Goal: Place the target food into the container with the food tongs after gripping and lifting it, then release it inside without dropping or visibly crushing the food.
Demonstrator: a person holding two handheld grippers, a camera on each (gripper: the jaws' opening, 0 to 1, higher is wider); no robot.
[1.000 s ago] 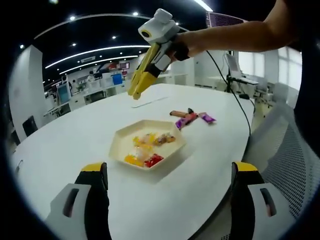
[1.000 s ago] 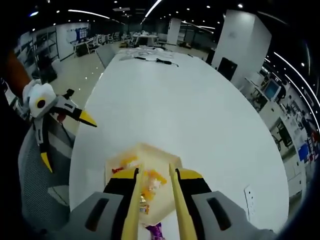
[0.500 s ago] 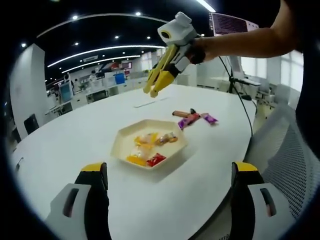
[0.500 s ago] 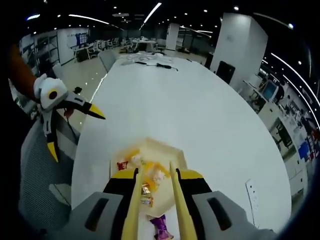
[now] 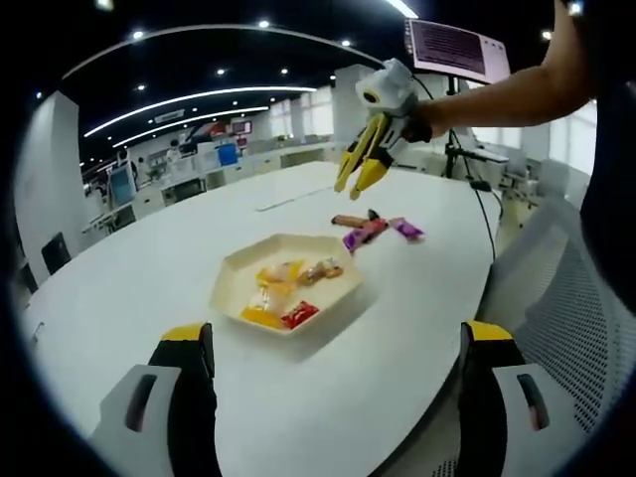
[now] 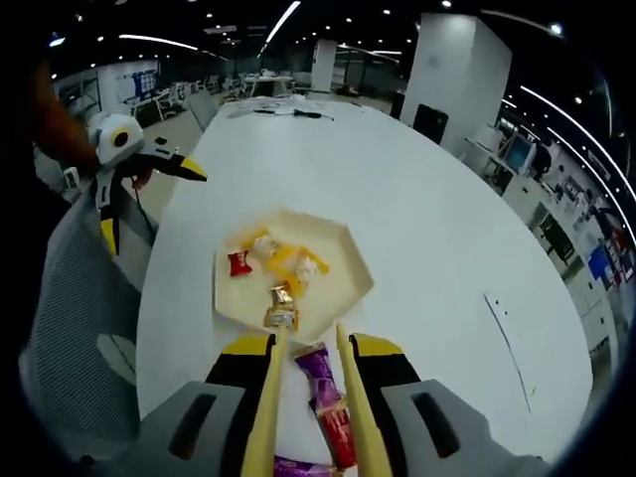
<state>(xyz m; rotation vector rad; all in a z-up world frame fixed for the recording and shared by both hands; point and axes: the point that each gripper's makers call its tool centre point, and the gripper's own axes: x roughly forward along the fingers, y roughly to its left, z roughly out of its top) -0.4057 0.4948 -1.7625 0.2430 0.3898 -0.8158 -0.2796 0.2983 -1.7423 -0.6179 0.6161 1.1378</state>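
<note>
Left gripper view: my left gripper (image 5: 328, 397), jaws spread wide, nothing between them. Cream hexagonal tray (image 5: 231, 280) on the white table (image 5: 119, 288), holding several wrapped candies (image 5: 288, 288). Right of it, 3 wrapped snack bars (image 5: 376, 229) in a loose row, long axes roughly side to side. Right gripper view: my right gripper (image 6: 308, 333) holds yellow tongs (image 6: 266, 417), tips narrowly parted over a purple bar (image 6: 320, 376), which points lengthwise along the jaws toward the tray.

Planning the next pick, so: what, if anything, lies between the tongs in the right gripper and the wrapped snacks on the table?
Nothing visible. The tongs hang open directly over the purple snack and red snack, beside the tray.
</note>
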